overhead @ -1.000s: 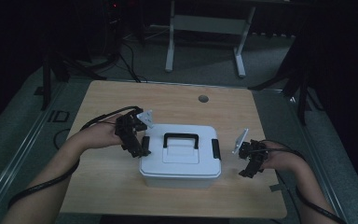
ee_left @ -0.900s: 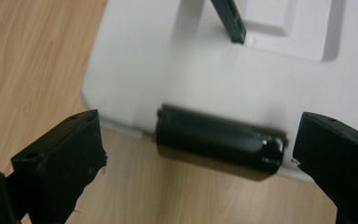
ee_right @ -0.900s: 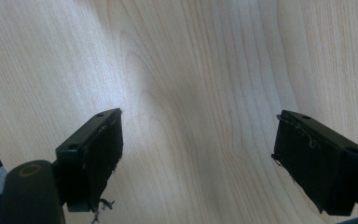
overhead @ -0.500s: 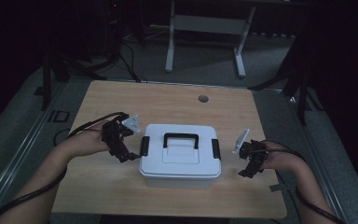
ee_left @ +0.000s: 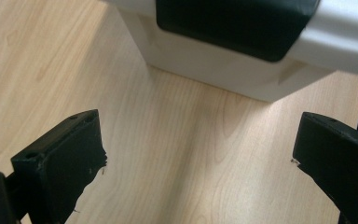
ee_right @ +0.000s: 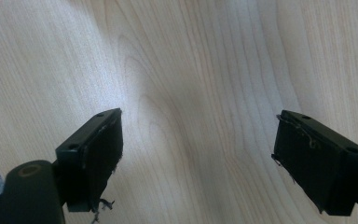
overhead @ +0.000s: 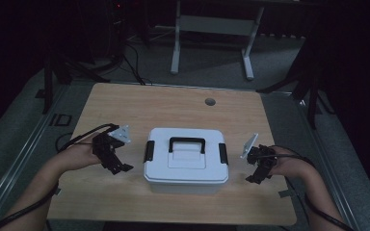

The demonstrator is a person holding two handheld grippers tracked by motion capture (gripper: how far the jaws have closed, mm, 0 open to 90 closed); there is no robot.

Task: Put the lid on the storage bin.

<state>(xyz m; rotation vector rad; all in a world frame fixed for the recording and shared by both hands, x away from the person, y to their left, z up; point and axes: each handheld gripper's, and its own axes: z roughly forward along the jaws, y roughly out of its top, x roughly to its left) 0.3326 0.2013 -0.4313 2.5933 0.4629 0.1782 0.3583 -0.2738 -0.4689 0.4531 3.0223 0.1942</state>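
Note:
A white lidded box point(overhead: 185, 161) with a black handle point(overhead: 187, 143) and black side latches sits at the middle front of the wooden table point(overhead: 173, 103). My left gripper point(overhead: 118, 166) hovers a short way off the box's left side, open and empty. Its own view shows the box's white wall point(ee_left: 223, 70) and a black latch point(ee_left: 235, 23) just beyond the spread jaws. My right gripper point(overhead: 256, 174) hangs open to the right of the box, over bare wood point(ee_right: 191, 93), holding nothing.
A round grommet hole point(overhead: 210, 102) lies near the table's far edge. Cables trail from both grippers off the table's front corners. Beyond the table stand a white desk frame point(overhead: 212, 29) and dark stands on the grey floor.
My left gripper has drawn back leftward from the box's left latch, leaving a gap. The right gripper and the box have stayed put.

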